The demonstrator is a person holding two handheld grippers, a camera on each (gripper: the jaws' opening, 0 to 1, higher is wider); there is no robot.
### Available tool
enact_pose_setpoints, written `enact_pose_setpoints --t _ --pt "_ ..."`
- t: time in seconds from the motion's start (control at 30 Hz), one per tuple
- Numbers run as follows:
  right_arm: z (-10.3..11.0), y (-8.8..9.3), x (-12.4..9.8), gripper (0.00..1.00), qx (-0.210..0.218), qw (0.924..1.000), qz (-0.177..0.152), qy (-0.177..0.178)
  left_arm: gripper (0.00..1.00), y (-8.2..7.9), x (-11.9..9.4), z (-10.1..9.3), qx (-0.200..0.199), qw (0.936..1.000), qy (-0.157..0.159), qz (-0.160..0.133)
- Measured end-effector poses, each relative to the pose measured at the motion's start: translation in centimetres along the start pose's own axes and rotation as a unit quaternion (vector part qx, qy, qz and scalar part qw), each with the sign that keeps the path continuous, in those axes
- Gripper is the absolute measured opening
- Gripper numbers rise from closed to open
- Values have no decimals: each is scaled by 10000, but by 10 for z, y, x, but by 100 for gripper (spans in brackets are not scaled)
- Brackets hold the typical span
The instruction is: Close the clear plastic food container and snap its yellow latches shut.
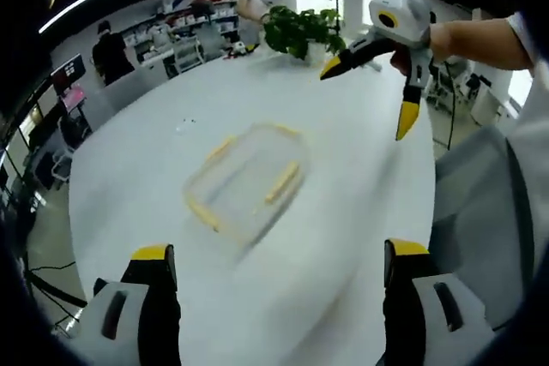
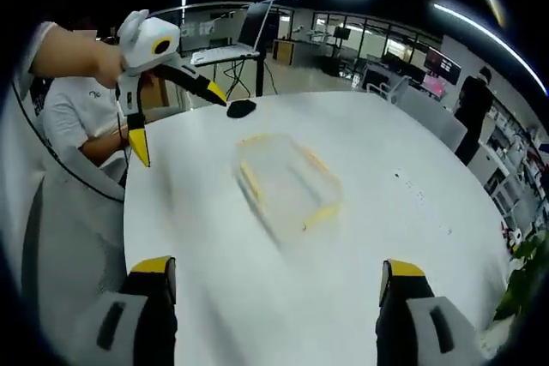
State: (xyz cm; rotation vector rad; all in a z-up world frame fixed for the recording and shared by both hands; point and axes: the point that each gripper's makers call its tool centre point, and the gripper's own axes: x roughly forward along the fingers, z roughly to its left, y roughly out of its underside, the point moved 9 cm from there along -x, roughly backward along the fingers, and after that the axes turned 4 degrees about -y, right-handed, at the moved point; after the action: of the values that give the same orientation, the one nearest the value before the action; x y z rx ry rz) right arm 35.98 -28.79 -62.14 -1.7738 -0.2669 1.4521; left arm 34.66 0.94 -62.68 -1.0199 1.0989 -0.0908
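Your clear plastic food container [image 1: 247, 179] lies flat on the white tabletop [image 1: 343, 237], out ahead of both tools and touching neither. Its yellow latches [image 1: 283, 183] run along the rims, and motion blur hides whether the lid is fully seated. In the left gripper view your left tool [image 1: 279, 267] has its 2 jaws spread wide with nothing between them, and the container sits just beyond and slightly left of the gap, its long axis running diagonally away to the upper right. Your right tool [image 1: 377, 83] hangs well above the tabletop past the container's far right corner, jaws splayed and empty. From the right gripper view the container [image 2: 287, 179] also lies ahead, so I judge the left tool nearer; bring it down over the near long rim.
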Motion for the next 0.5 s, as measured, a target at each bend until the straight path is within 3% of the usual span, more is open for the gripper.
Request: enact_pose_setpoints --t 0.07,0.5 --pt "4 6 -2 99 112 9999 -5 20 99 6 -4 -6 -219 9997 -71 60" --pt "40 27 -24 99 238 9991 -334 73 99 19 -30 -32 -593 9973 -331 -297"
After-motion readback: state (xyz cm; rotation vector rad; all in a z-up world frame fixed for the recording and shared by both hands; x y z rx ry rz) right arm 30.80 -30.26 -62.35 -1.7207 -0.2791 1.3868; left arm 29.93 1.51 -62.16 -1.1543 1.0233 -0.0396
